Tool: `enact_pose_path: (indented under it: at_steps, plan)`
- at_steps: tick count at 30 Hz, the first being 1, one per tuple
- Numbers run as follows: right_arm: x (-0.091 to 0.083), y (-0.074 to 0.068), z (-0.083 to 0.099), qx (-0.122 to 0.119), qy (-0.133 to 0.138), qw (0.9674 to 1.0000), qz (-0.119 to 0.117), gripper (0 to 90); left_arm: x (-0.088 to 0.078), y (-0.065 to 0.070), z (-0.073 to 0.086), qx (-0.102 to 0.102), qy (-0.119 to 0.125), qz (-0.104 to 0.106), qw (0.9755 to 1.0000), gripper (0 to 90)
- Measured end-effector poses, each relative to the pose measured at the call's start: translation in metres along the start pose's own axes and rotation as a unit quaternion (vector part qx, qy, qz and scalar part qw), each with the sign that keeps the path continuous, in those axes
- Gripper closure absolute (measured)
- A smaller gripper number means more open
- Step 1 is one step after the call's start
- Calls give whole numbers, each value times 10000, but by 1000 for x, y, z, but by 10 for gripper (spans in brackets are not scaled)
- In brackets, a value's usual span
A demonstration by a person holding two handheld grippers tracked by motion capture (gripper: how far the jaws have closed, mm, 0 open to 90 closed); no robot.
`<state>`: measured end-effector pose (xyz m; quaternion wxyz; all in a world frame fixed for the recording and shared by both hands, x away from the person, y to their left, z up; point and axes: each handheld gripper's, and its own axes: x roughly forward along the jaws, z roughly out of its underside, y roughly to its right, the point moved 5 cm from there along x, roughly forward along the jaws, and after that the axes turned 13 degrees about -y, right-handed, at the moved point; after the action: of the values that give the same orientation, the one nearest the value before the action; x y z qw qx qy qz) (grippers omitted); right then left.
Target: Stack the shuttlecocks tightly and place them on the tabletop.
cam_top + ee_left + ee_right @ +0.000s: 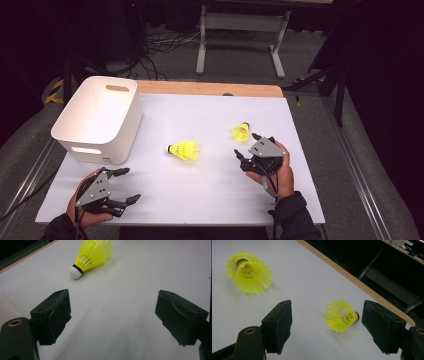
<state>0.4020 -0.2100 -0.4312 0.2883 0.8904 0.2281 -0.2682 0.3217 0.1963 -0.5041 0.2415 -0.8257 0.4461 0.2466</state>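
Fingers [277, 326] of the right gripper [254, 146] stand wide apart with nothing pressed between them; a small yellow shuttlecock [342, 315] lies on its side just ahead of them, nearer the right-hand jaw, apart from both. From above, that shuttlecock [241, 131] sits at about eleven o'clock from the right hand [280, 172], which rests low on the white table [210, 190], gripper aimed toward the far left. Jaws of the left gripper [125, 186] are spread wide too, empty, pointing at three o'clock across the table from the left hand [90, 212]. A second shuttlecock [184, 150] lies mid-table, cork toward nine o'clock. At ten o'clock stands a white bin [82, 107]; what shows of its inside holds nothing.
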Motion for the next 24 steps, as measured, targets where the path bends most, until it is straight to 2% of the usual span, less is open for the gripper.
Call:
enact_pose_path:
  at_steps: [8,14,21,24]
  plan:
    - [17,17,8,337,-129,9993,133,236,0,1,-1,-17,54,47,10000,135]
    - [35,27,10,538,-184,9983,131,237,0,0,-1,-26,80,54,9999,130]
    - [60,31,11,569,-543,9969,19,304,-4,-2,-3,-115,240,3,9996,112]
    - [69,35,10,697,-618,9957,-2,355,-5,-3,-3,-106,271,-51,9996,103]
